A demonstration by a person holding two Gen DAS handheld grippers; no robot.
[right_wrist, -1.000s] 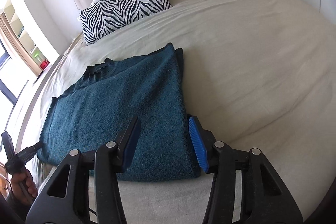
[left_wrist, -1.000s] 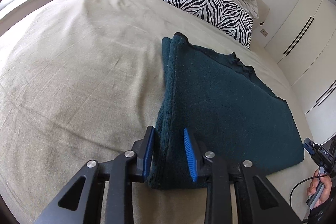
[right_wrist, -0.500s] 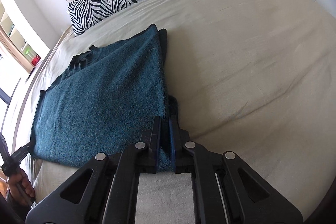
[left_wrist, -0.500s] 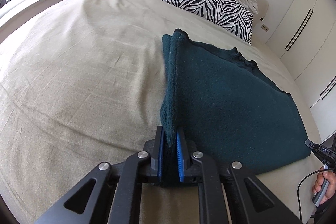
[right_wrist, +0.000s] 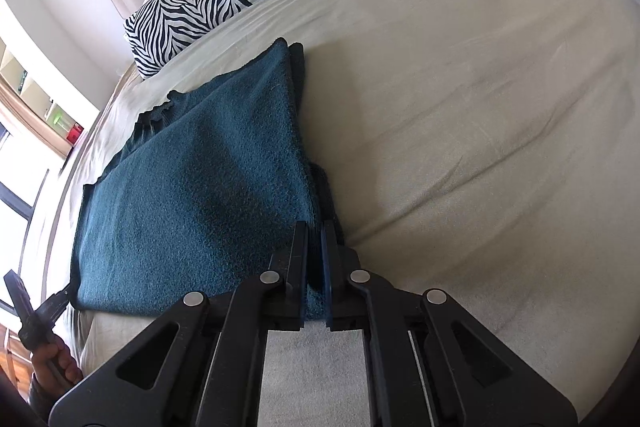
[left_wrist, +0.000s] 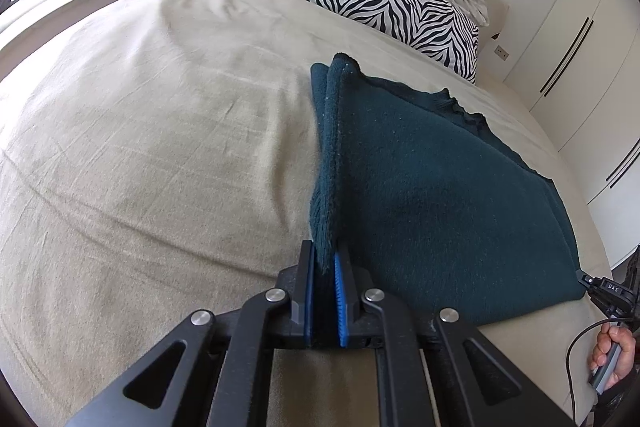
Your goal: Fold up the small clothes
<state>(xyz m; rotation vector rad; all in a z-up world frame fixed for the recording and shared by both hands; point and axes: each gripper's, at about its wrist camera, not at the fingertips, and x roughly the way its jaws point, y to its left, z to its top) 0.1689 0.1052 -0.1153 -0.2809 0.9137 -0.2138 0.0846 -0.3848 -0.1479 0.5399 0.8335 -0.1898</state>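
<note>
2 near corners of the teal garment [left_wrist: 432, 195] are pinched: left gripper [left_wrist: 325, 269], right gripper [right_wrist: 315, 259]. Next, you lift both evenly and fold.

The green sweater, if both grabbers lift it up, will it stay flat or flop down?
Probably flop. The sweater is soft, fuzzy knit, already bending where the left gripper and right gripper pinch its corners. The middle would likely sag. It looks thick and grippy, so it probably won't slip out.
</note>
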